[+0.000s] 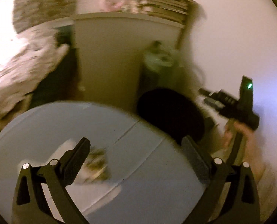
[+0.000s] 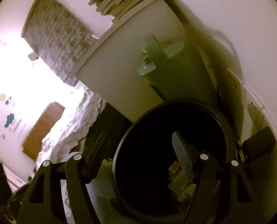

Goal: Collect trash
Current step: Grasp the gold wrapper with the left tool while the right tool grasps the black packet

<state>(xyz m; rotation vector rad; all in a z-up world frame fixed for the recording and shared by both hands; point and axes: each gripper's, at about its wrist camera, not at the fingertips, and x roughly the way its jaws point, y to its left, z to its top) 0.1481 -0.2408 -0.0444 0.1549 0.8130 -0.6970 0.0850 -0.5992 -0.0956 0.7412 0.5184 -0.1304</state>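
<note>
My left gripper (image 1: pixel 136 149) is open and empty above a round pale-blue table (image 1: pixel 134 171). A crumpled wrapper (image 1: pixel 97 164) lies on white paper under its left finger. A round black bin (image 1: pixel 168 115) stands on the floor beyond the table's right edge. My right gripper (image 1: pixel 203 95) shows in the left wrist view, held by a hand above the bin. In the right wrist view my right gripper (image 2: pixel 140 141) is open and empty over the bin's mouth (image 2: pixel 157 149). Some trash (image 2: pixel 177 181) lies at the bottom of the bin.
A white cabinet (image 1: pixel 108 56) with stacked books (image 1: pixel 160 3) on top stands behind the bin. A bed with a patterned cover (image 1: pixel 21 71) is at left. A small stand with white objects (image 1: pixel 157 59) sits beside the cabinet. A dark box (image 2: pixel 259 143) lies by the wall.
</note>
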